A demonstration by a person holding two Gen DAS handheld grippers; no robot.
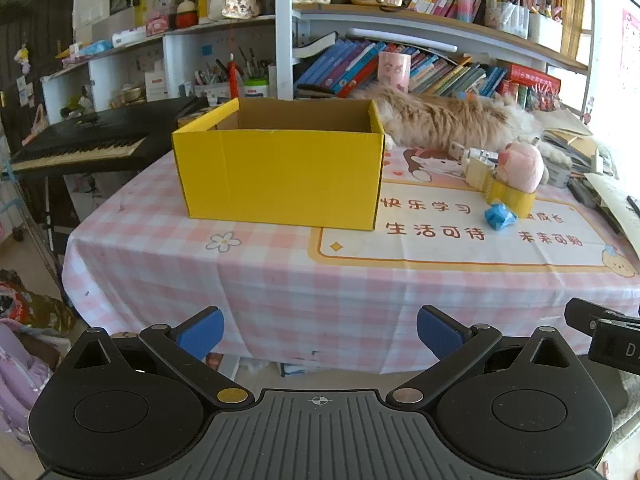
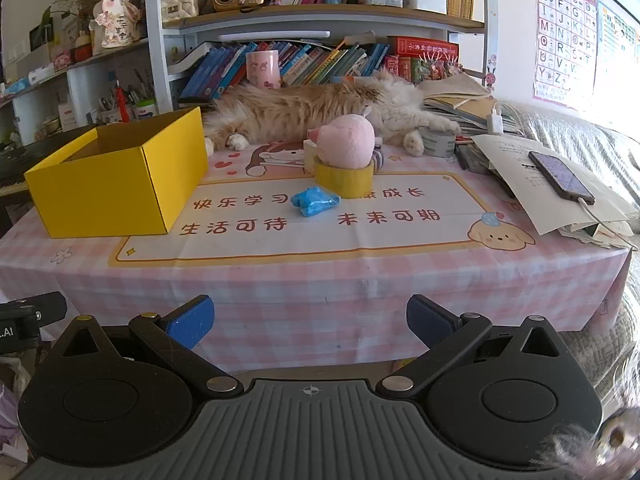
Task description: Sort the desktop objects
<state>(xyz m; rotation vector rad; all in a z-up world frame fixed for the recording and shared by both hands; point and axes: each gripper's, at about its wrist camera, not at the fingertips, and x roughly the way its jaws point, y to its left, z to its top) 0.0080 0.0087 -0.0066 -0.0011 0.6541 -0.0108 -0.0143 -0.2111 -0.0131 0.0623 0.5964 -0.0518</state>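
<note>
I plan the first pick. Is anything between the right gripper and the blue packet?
Nothing visible. Bare tablecloth lies between the open right gripper and the blue packet; the tape roll stands behind it.

Yellow box [image 1: 280, 176], pink-checked tablecloth [image 1: 280, 300]

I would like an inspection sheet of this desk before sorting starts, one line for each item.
Surface: pink checked tablecloth with a printed mat.
Job's things: open yellow box; pink plush toy sitting on a yellow tape roll; blue crumpled wrapper in front of it.
Clutter: papers with a phone on top; cat lying at the back.
Grippers: left tongs and right tongs open, empty.
Cables: white charging cable in the phone.
Surroundings: bookshelf, keyboard.
</note>
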